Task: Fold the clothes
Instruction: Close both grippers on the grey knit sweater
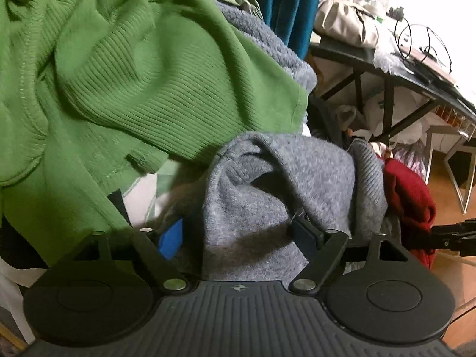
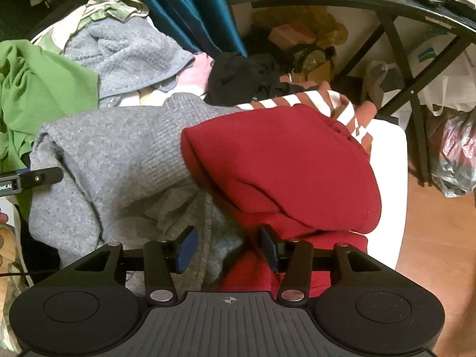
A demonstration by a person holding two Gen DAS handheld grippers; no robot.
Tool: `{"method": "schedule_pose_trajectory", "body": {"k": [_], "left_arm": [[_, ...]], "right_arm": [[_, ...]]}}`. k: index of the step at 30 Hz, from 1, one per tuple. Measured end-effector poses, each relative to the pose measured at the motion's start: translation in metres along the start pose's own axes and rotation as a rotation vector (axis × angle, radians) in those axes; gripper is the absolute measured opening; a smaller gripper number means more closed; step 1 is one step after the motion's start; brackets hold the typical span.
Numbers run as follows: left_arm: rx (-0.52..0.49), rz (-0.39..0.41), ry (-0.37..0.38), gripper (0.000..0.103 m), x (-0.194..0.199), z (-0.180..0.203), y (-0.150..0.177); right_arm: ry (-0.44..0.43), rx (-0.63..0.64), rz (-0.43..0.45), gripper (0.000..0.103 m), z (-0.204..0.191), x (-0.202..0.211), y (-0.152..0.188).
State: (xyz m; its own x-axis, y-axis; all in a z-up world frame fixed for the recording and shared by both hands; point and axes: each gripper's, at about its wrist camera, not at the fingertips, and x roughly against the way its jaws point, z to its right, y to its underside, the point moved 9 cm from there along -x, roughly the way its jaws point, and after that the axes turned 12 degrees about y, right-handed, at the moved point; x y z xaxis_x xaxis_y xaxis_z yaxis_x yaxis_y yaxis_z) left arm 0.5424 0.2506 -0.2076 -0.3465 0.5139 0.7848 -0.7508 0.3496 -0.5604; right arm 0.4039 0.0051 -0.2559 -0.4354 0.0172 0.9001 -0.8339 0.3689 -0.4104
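Observation:
A grey knit sweater [image 1: 267, 184] lies bunched in front of my left gripper [image 1: 238, 236]. The gripper is open, with a fold of the sweater between its blue pads and a crease running up to the right pad [image 1: 303, 233]. In the right wrist view the same grey sweater [image 2: 119, 148] spreads across the pile, partly under a dark red garment [image 2: 282, 163]. My right gripper [image 2: 228, 250] stands open at the seam where grey and red cloth meet, both fabrics lying between its fingers. The left gripper's finger [image 2: 41, 176] shows at the sweater's left edge.
A green ribbed top [image 1: 134, 68] covers the left of the pile, with a grey-blue fleece [image 2: 125, 50] behind it. A striped rust-and-white garment [image 2: 342, 104] and black clothing [image 2: 244, 74] lie further back. A black-framed desk [image 2: 401, 44] with bags beneath stands to the right over wooden floor [image 2: 440, 238].

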Motion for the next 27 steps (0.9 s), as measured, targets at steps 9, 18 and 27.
{"method": "schedule_pose_trajectory", "body": {"k": [9, 18, 27], "left_arm": [[0.0, -0.029, -0.008, 0.086, -0.012, -0.001, -0.003], [-0.01, -0.043, 0.003, 0.09, -0.016, 0.0, -0.003], [-0.031, -0.053, 0.009, 0.092, -0.021, 0.003, -0.003]], "right_arm": [[-0.011, 0.001, -0.007, 0.046, -0.003, -0.002, 0.003], [-0.042, 0.001, -0.036, 0.046, -0.012, -0.007, 0.012], [-0.043, -0.012, -0.071, 0.05, -0.015, -0.017, 0.023]]}}
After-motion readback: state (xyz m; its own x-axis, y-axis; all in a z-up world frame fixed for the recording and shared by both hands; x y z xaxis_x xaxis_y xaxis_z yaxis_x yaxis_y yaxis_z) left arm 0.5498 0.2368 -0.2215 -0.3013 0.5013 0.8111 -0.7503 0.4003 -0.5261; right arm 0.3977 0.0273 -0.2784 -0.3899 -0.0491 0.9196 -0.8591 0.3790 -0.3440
